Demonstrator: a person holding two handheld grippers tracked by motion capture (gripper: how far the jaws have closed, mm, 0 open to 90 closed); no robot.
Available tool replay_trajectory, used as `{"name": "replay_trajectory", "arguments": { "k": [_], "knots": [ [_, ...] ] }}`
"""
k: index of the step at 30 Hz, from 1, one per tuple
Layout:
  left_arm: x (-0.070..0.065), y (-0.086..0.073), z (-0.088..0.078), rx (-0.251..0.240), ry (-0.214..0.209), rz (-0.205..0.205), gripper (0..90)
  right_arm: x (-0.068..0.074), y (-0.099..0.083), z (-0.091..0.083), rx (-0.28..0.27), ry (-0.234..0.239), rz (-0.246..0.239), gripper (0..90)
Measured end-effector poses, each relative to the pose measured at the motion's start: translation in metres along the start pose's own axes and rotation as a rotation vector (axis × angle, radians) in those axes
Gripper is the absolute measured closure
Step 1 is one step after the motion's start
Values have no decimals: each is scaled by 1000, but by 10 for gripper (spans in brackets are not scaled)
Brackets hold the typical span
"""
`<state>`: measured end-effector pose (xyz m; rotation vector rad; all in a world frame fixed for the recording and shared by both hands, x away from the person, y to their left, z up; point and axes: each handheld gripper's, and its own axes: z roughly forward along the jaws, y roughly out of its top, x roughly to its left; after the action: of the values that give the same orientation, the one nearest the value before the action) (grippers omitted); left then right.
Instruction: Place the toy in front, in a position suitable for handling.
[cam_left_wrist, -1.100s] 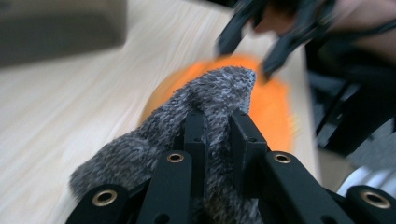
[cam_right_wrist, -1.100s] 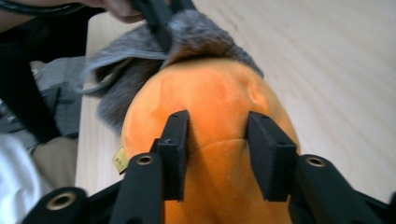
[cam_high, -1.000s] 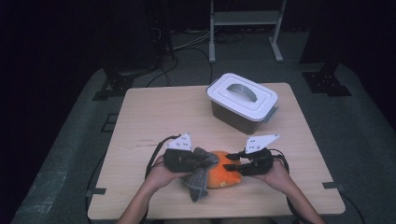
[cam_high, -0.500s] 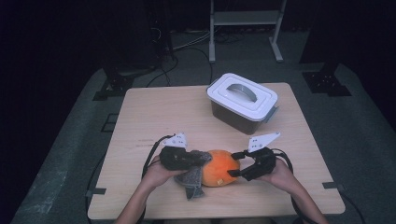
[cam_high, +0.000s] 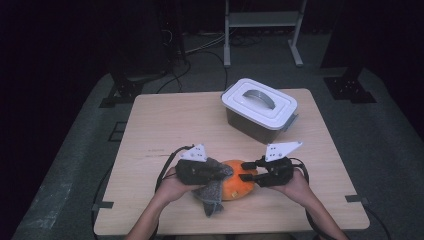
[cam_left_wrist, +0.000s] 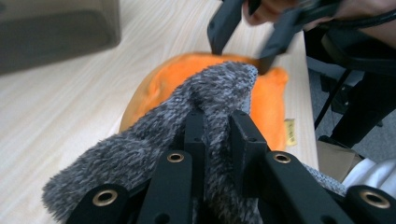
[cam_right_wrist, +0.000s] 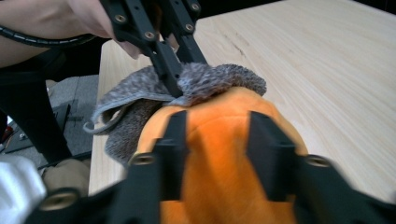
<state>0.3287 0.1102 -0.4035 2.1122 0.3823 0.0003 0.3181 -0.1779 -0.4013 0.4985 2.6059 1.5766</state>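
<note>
Near the table's (cam_high: 150, 130) front edge, the left gripper (cam_left_wrist: 215, 135) pinches a grey fuzzy cloth (cam_left_wrist: 154, 140) draped on an orange plush cushion (cam_right_wrist: 219, 140), which the right gripper's (cam_right_wrist: 212, 135) jaws, just narrowing, straddle half-open.

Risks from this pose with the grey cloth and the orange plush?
1. The left gripper pinches only a fold of the grey cloth, so a hard pull might slip it free.
2. The right gripper has just been closing its jaws around the orange plush; whether they press it is unclear, so it may drag along.
3. Both sit near the table front edge and might slide off.
</note>
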Motion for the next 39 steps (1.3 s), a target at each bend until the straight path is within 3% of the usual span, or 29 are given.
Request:
{"name": "replay_trajectory", "arguments": {
  "k": [4,7,12,14,15,16,20,23,25,27,28,31,33,34,35,36,39],
  "knots": [
    [6,-4,-4,1,25,-19,789,-2,-4,-4,47,13,13,354],
    [8,-5,-5,-6,26,-29,789,-4,-8,-4,64,23,21,324],
    [5,-2,-4,-6,24,-23,789,3,-9,10,83,-28,-4,475],
    [-6,8,-10,-5,40,28,789,7,-5,11,65,-57,-28,516],
    [-6,8,-10,-5,40,28,789,9,-3,11,56,-70,-39,522],
    [-13,15,-13,-1,35,68,789,11,-1,12,55,-74,-43,527],
    [-16,17,-12,15,37,88,789,13,-3,21,94,-70,-61,533],
    [-7,9,-10,28,38,53,794,12,-4,22,94,-50,-49,466],
    [-2,4,-12,9,25,25,794,9,-3,18,79,-35,-32,392],
    [2,2,-15,3,27,19,793,4,-4,15,62,-10,7,353],
    [4,1,-17,-3,30,10,793,0,-8,15,80,-22,32,325],
    [5,0,-17,-12,22,-3,793,-3,-11,18,86,-11,47,326],
    [5,-1,-15,-17,17,-11,793,-2,-12,23,82,-17,52,380],
    [5,-1,-15,-20,22,-14,793,-1,-13,26,70,-20,50,494],
    [5,-1,-15,-20,22,-14,793,-1,-13,26,70,-20,50,494],
    [6,0,-18,-31,26,-16,793,0,-12,23,47,-31,26,593],
    [6,2,-23,-50,29,-20,793,2,-9,20,36,-51,5,623]
  ]
}}
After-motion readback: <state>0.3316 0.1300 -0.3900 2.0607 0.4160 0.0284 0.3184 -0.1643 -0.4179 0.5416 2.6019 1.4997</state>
